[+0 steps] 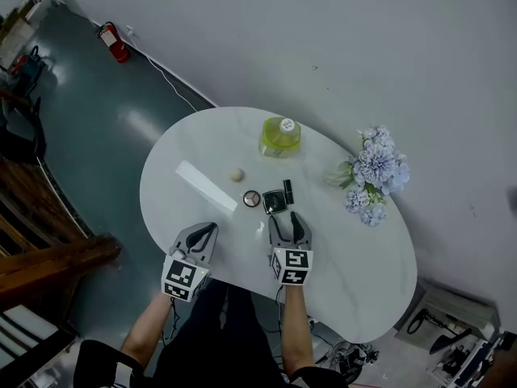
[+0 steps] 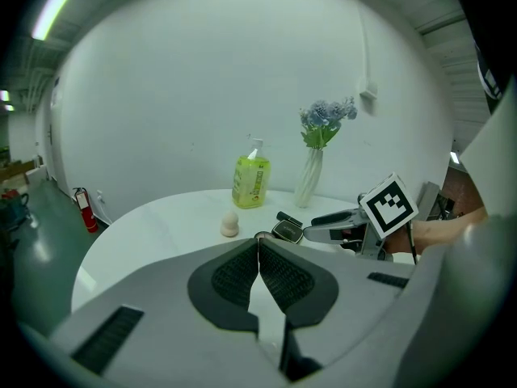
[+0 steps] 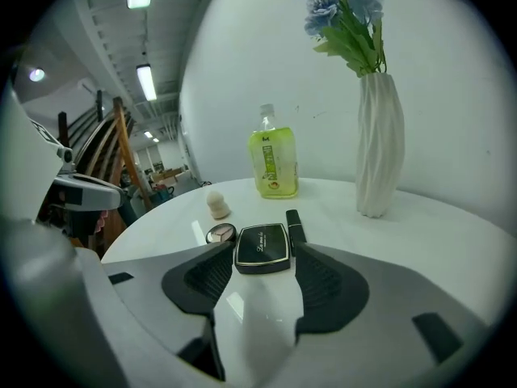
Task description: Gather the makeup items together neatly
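The black square compact (image 1: 275, 204) lies on the white oval table (image 1: 363, 281), with a small round compact (image 1: 252, 198) on its left and a black lipstick tube (image 1: 288, 191) on its right. A beige sponge (image 1: 236, 175) sits apart, farther back to the left. My right gripper (image 1: 285, 217) is open just short of the square compact (image 3: 261, 249); its tips flank the near edge without pressing on it. My left gripper (image 1: 210, 228) rests at the table's near edge with its jaws (image 2: 258, 243) shut and holding nothing.
A yellow-green soap bottle (image 1: 280, 137) stands at the back of the table. A white vase of pale blue flowers (image 1: 371, 172) stands at the back right. A red fire extinguisher (image 1: 115, 44) is on the floor by the far wall.
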`<state>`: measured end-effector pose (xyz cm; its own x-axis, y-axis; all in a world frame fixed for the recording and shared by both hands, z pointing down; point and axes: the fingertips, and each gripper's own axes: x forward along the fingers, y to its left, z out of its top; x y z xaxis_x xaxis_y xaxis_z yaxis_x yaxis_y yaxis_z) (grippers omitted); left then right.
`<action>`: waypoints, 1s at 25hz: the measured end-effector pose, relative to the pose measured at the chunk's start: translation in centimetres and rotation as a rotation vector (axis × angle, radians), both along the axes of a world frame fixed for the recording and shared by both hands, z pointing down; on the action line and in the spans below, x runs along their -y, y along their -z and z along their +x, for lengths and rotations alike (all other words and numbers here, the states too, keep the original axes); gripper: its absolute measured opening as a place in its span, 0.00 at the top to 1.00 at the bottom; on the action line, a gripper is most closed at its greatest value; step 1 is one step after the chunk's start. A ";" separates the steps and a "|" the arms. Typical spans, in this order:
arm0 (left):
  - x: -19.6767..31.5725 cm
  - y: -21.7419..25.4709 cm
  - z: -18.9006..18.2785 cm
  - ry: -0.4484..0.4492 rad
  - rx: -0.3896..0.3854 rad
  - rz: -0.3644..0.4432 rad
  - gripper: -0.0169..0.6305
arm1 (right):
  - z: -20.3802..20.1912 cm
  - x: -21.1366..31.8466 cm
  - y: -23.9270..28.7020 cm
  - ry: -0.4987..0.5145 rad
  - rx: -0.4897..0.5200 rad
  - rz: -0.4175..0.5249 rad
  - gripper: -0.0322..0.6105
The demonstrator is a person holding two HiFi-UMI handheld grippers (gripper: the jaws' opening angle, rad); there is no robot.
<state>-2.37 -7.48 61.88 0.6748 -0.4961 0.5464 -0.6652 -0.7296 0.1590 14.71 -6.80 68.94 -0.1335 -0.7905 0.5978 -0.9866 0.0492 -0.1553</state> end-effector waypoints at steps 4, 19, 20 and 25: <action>0.8 -0.2 -0.6 0.021 0.013 0.003 0.94 | -0.2 0.8 -1.3 0.010 0.002 -0.036 0.54; 2.4 -0.5 -2.1 0.078 0.019 -0.009 0.94 | -1.0 2.2 -3.6 0.049 -0.063 -0.157 0.52; 2.5 -0.5 -2.3 0.083 0.020 -0.008 0.94 | -1.0 2.3 -3.7 0.049 -0.067 -0.163 0.52; 2.4 -0.9 -2.9 0.095 0.018 -0.020 0.94 | -1.1 2.5 -3.9 0.037 -0.093 -0.178 0.52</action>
